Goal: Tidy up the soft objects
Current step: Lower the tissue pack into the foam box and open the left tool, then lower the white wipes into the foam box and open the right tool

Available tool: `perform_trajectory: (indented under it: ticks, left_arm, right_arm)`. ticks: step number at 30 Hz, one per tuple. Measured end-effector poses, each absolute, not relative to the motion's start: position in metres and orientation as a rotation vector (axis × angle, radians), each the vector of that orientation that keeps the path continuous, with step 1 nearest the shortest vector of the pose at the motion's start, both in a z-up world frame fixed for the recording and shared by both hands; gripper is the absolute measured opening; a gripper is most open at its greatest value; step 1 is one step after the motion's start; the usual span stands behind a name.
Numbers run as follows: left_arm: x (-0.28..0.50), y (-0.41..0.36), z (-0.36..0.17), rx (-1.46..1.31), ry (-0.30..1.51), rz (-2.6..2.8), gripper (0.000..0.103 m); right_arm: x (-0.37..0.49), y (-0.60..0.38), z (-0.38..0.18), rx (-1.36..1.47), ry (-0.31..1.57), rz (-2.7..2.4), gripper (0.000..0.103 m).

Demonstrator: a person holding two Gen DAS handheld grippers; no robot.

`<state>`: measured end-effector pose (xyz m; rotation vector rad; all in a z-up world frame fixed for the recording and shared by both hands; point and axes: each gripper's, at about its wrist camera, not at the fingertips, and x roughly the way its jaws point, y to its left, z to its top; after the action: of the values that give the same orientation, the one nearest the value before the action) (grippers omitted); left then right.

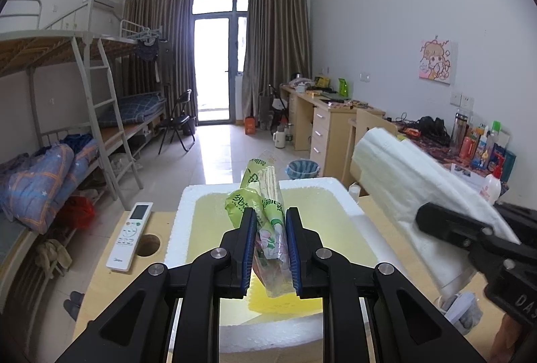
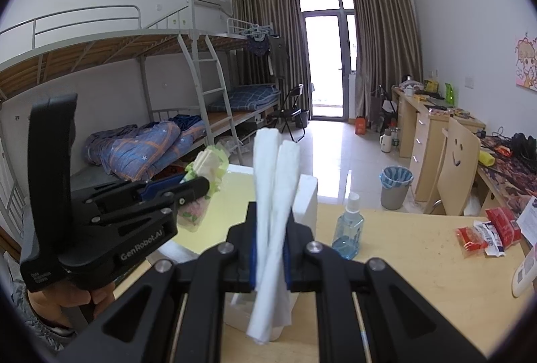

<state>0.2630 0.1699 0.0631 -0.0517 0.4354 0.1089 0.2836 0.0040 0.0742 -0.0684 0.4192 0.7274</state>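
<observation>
Nearest to us, the left hand-held gripper [image 1: 268,248] is closed narrow on a green plastic packet [image 1: 268,222] of what look like cotton pads, pinching it near its lower half so the top stands up above the fingers. The packet hangs over the open foam box [image 1: 188,205], whose yellow-lined inside lies just beneath. We judge it light and squashy, with a slick crinkly wrapper that could slide, so a grip across the fuller middle seems safer than one on the loose sealed end.

Beside it, the right hand-held gripper [image 2: 270,248] is clamped on a folded white towel [image 2: 273,195], taken low down, with the two folded layers rising above the fingers and a short tail drooping below. The towel looks light, limp and grippy; it will flop and unfold unless we hold it across all the layers at once. It hangs over the box's right edge, above the wooden surface [image 2: 402,279].

Farther off on that surface stand a blue spray bottle [image 2: 349,228] and some red snack packets [image 2: 486,232].
</observation>
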Motion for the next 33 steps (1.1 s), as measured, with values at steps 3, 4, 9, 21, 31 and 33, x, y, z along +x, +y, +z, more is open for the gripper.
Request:
perform_trajectory:
  ticks: [3, 4, 9, 21, 31, 33]
  left_arm:
    - [0.264, 0.174, 0.061, -0.049, 0.444, 0.124, 0.06]
    - [0.264, 0.174, 0.06, -0.047, 0.447, 0.126, 0.072]
    - [0.253, 0.167, 0.064, -0.029, 0.39, 0.139, 0.097]
    - [0.226, 0.177, 0.072, -0.021, 0.314, 0.222, 0.103]
    - [0.206, 0.217, 0.075, -0.06, 0.282, 0.357, 0.103]
    - [0.203, 0.221, 0.075, -0.052, 0.273, 0.387, 0.103]
  right_arm:
    - [0.285, 0.003, 0.073, -0.069, 0.42, 0.722, 0.015]
    - [0.285, 0.003, 0.073, -0.068, 0.42, 0.719, 0.015]
    - [0.286, 0.002, 0.072, -0.067, 0.419, 0.712, 0.015]
    - [0.289, 0.01, 0.07, -0.08, 0.415, 0.717, 0.015]
    - [0.29, 0.04, 0.07, -0.151, 0.419, 0.761, 0.015]
    - [0.29, 0.048, 0.071, -0.16, 0.421, 0.777, 0.015]
